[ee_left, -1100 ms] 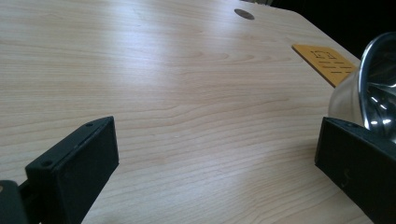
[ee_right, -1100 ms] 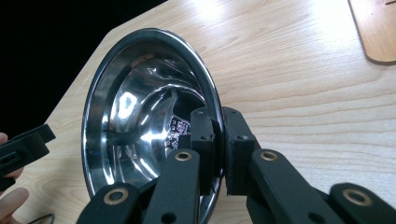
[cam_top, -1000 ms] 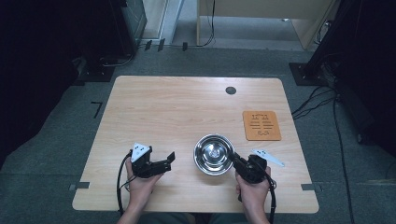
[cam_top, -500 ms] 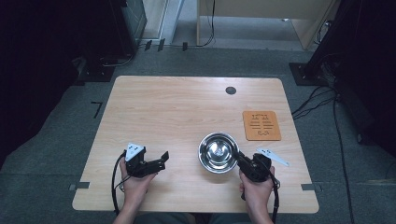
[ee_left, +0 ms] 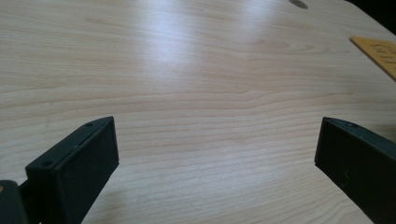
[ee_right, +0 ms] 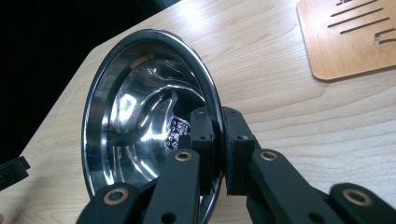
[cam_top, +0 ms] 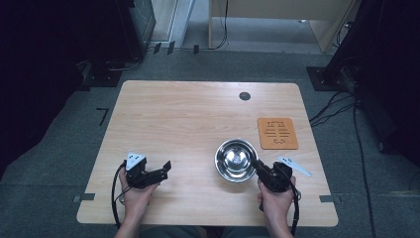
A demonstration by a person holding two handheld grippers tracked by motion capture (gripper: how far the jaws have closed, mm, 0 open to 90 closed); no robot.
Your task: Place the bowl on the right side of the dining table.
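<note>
A: Any writing to read?

B: Only cut-out slots in the orange mat [cam_top: 277, 133], ahead and to the right of the right gripper [cam_top: 258, 166]; they look like characters, but I cannot make them out. A small patterned tag appears inside the steel bowl [ee_right: 144, 130] in the right gripper view, too fine to read

A: How does the right gripper stand?

B: Its jaws are closed on the bowl's near rim, one inside the wall and one outside. The high view has the bowl [cam_top: 236, 159] directly ahead of that gripper, sitting on the table [cam_top: 198, 114]

A: And the left?

B: The left gripper [cam_top: 166, 168] has its jaws spread wide with nothing between them. The left gripper view looks across bare wood grain between the two black jaws, with a corner of the mat [ee_left: 376, 51] far off to its right

A: What does the high view add?

B: Both hands at the near edge, a round dark grommet [cam_top: 244, 96] far ahead of the grippers, grey carpet [cam_top: 64, 148] around the table, cables [cam_top: 341, 106] on the floor, and dark stands beyond
</note>
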